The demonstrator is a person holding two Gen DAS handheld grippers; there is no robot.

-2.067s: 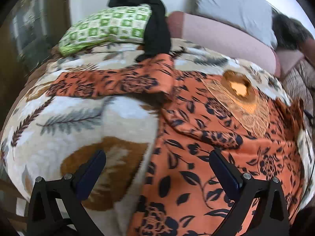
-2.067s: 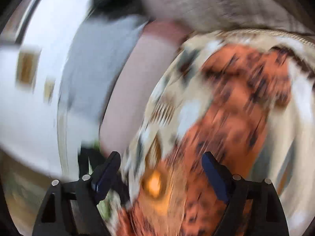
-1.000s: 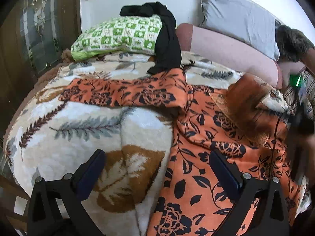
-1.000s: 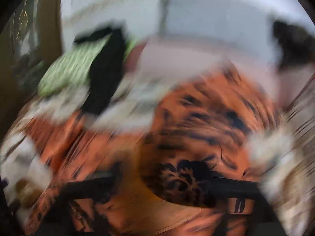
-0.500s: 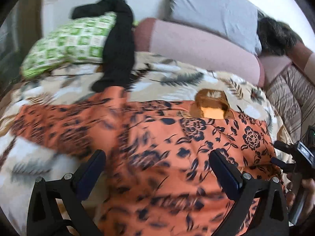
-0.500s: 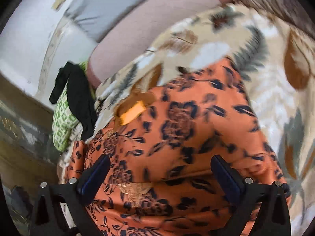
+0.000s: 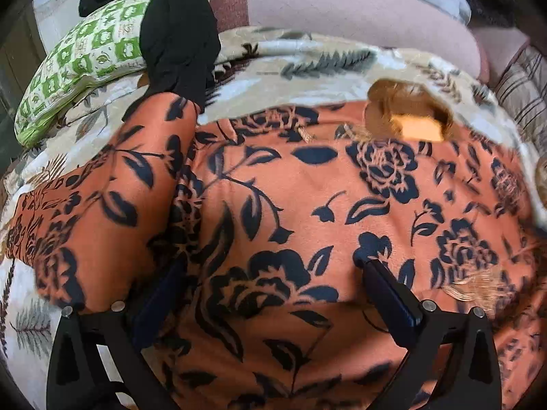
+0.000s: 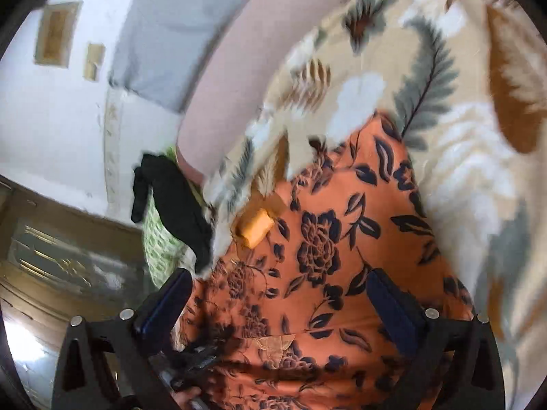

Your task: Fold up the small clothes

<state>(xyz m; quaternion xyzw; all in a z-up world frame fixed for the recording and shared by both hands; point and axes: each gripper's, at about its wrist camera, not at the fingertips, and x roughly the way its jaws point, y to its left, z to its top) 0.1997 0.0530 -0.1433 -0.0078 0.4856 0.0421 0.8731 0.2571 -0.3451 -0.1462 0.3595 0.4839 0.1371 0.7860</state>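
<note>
The orange garment with a black floral print (image 7: pixel 307 205) lies spread on the bed's cream leaf-patterned blanket (image 7: pixel 307 65), filling the lower half of both views; its lower hem runs out of frame, and its edges blur in the right wrist view. A sleeve reaches toward the left of the left wrist view, and a yellow tag shows at the neck. The left gripper (image 7: pixel 270 273) hovers low over the cloth, jaws wide apart and empty. The right gripper (image 8: pixel 277 287) hangs likewise, jaws spread, gripping nothing. At upper left, a black cloth (image 7: pixel 177 27) drapes over a green-and-white checked pillow (image 7: pixel 85 54).
</note>
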